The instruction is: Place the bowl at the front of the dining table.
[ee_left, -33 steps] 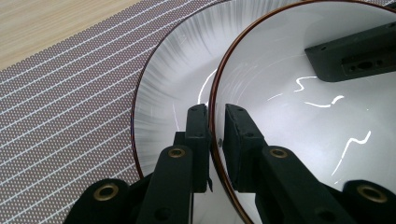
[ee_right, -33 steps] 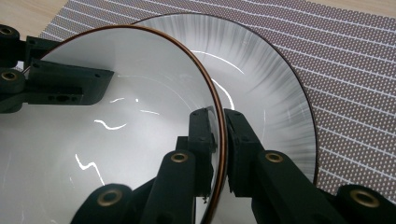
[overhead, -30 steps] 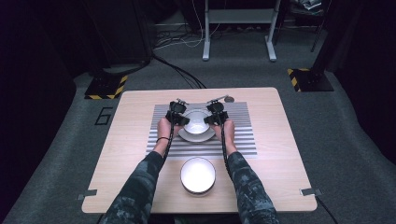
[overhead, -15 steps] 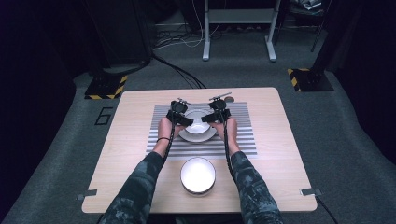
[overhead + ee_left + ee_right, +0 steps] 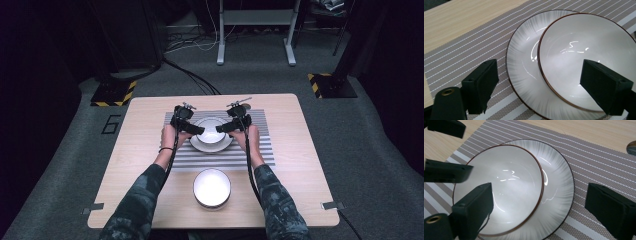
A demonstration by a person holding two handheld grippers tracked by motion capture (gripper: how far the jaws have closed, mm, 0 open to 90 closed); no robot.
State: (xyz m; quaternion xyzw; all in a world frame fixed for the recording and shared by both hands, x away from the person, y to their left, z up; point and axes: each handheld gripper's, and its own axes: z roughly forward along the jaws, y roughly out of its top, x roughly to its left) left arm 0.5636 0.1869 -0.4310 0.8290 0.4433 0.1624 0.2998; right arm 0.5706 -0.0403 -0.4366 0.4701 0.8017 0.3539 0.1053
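Observation:
A white bowl (image 5: 212, 130) with a thin brown rim sits on a white plate (image 5: 210, 148) in the middle of a striped grey placemat (image 5: 250, 156). My left gripper (image 5: 198, 129) is at the bowl's left side and is open. In the left gripper view one of its jaws hangs over the bowl (image 5: 574, 55) and the other over the mat, so they straddle both rims. My right gripper (image 5: 223, 127) is open at the bowl's right side. In the right gripper view one of its jaws is over the bowl (image 5: 506, 185) and the other beyond the plate (image 5: 559, 182).
A second white bowl (image 5: 212, 187) stands on the bare wooden table (image 5: 140, 165) near the front edge, between the person's forearms. The mat covers the table's middle. The left gripper's jaws appear at the upper left of the right gripper view.

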